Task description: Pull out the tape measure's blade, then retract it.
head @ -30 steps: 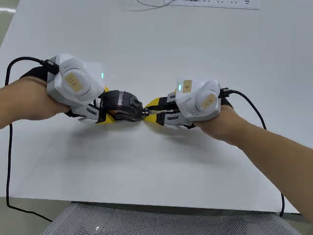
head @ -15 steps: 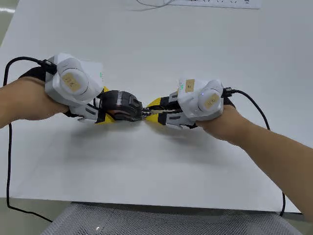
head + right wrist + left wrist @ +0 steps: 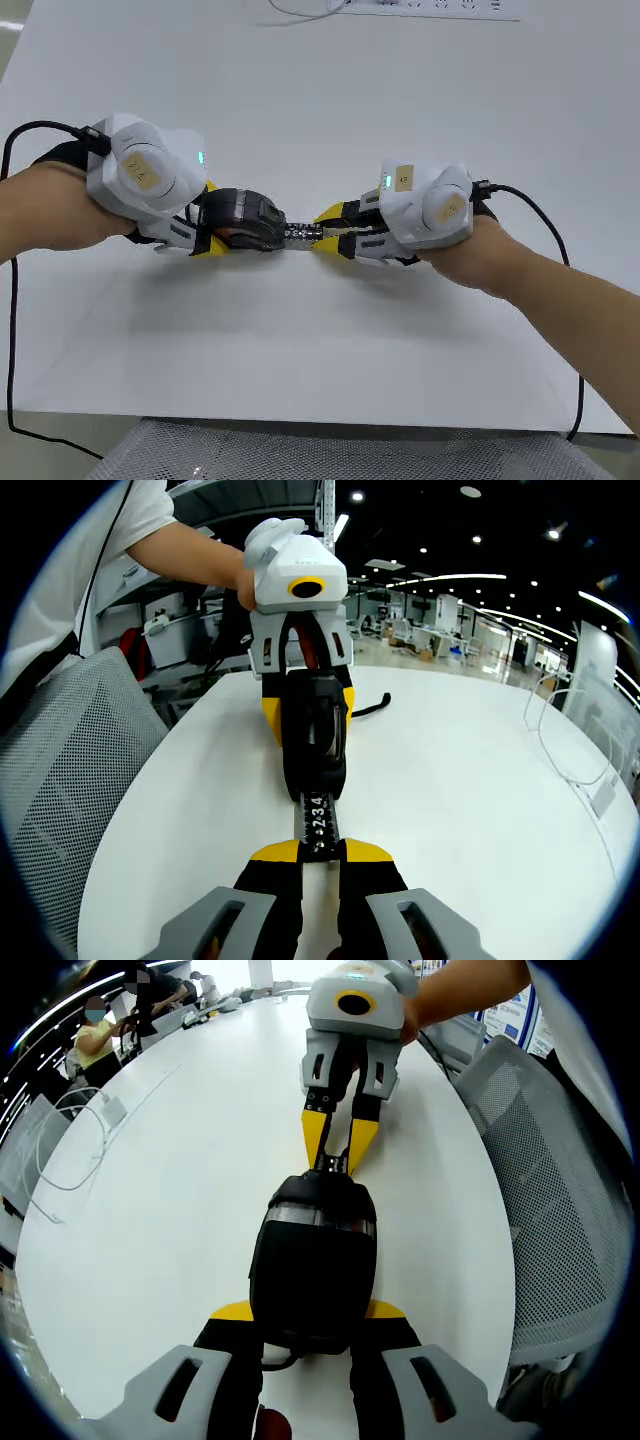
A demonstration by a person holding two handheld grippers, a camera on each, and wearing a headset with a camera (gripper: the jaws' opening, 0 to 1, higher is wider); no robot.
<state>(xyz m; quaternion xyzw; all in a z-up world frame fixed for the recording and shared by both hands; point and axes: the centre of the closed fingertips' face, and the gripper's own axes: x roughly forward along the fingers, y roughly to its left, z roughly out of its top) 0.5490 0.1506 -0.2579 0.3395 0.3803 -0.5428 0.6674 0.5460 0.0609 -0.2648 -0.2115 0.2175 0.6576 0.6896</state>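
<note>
**Head view.** The white table (image 3: 330,100) carries the work. The left tongs (image 3: 212,222) sit at the left, clamped around the black tape measure (image 3: 245,218), whose case lies on its side between the yellow tips. At the right, the right tongs (image 3: 325,232) point toward the case and are pinched together on the blade (image 3: 302,233). A short length of blade is drawn out and spans the gap between case and tongs, just above the tabletop. A hand wraps each white housing. A black cable (image 3: 12,300) trails off the left edge of the table, a power strip (image 3: 430,8) lies at the far edge, and a mesh chair (image 3: 300,455) shows at the near edge.

**Left gripper view.** The left tongs (image 3: 308,1310) grip the tape measure (image 3: 315,1260) by its two flat sides, with the case's mouth facing away. Beyond it, the right tongs (image 3: 338,1140) meet the mouth with their yellow tips drawn close together. The chair (image 3: 560,1210) stands at the right. A thin white cable (image 3: 70,1150) loops across the far left of the table (image 3: 200,1140).

**Right gripper view.** The right tongs (image 3: 320,855) are closed on the end of the blade (image 3: 318,820), which reads 2, 3, 4 and runs straight to the tape measure (image 3: 315,730). The left tongs (image 3: 308,708) hold the case from the far side. The chair (image 3: 80,770) is at the left, and the table (image 3: 480,780) stretches away to the right.
</note>
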